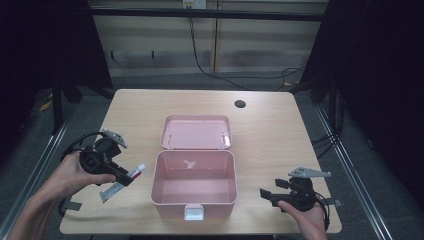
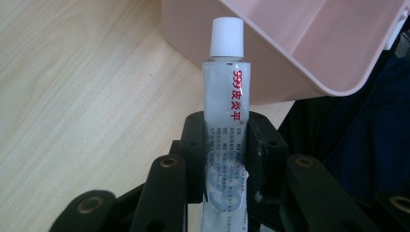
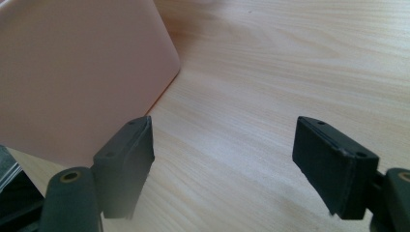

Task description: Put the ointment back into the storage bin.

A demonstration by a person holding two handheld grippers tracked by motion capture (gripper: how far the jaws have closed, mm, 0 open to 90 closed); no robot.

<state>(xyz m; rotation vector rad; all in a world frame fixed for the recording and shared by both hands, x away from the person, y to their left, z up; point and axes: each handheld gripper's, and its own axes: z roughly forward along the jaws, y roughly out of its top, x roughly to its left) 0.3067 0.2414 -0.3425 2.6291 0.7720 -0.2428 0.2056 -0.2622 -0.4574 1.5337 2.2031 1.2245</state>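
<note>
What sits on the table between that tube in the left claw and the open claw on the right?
The open pink box, seen in the high view. It stands between the tube held by the left gripper and the right gripper. The rest is bare table.

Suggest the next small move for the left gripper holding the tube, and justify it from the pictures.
Probably carry the tube rightwards over the open pink box. The left gripper is shut on the tube, beside the box's left wall, and the box looks empty.
</note>
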